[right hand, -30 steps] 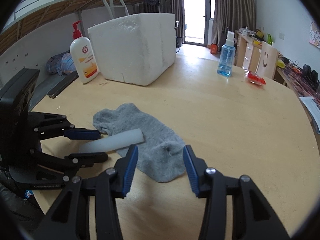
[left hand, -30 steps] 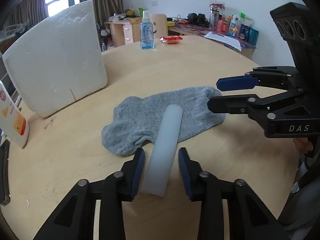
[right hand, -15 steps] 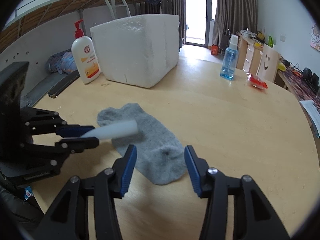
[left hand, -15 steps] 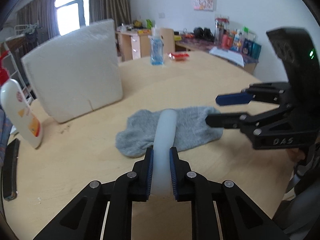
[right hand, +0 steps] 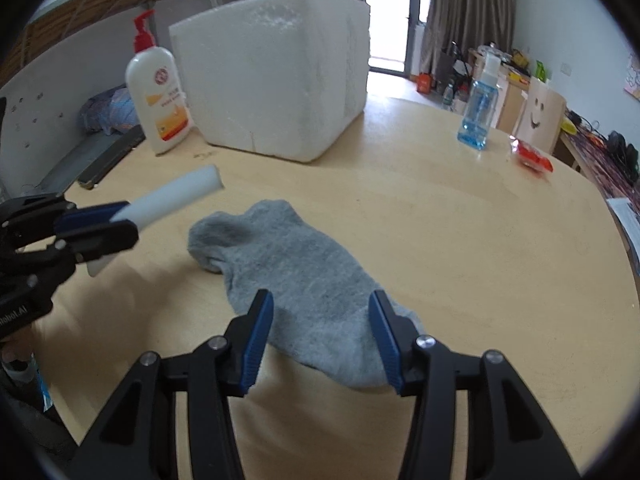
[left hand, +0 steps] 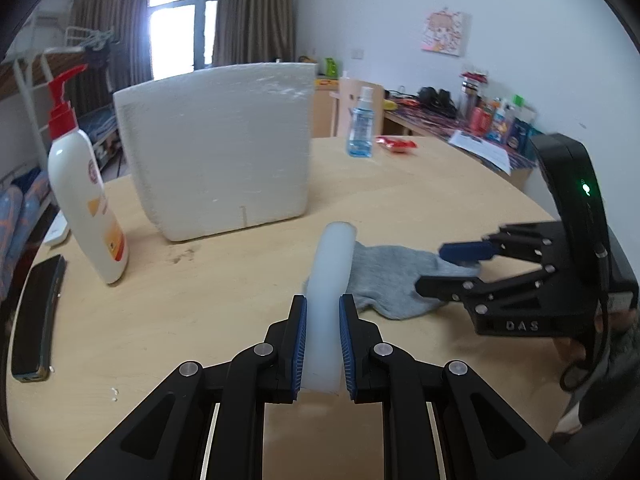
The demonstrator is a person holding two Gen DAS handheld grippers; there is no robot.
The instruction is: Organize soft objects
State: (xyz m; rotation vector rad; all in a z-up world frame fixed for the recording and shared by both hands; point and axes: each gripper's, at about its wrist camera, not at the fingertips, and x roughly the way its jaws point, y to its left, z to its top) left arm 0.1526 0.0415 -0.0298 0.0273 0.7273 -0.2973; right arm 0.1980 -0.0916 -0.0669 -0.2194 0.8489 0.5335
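Left gripper (left hand: 323,338) clamps foam stick (left hand: 330,280) — wooden table (left hand: 400,200).

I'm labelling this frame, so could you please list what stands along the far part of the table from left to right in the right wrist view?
Lotion pump bottle → white foam box → blue spray bottle → red packet.

sock (right hand: 296,276) on table (right hand: 460,240) | foam box (right hand: 276,88) behind | lotion bottle (right hand: 158,92) left of box

Setting: lived-in dorm-style bedroom | Evidence: bunk bed (left hand: 28,92) at upper left; curtained window (left hand: 180,16) at top; cluttered desk (left hand: 460,120) at right; wooden table (left hand: 200,312) centre.
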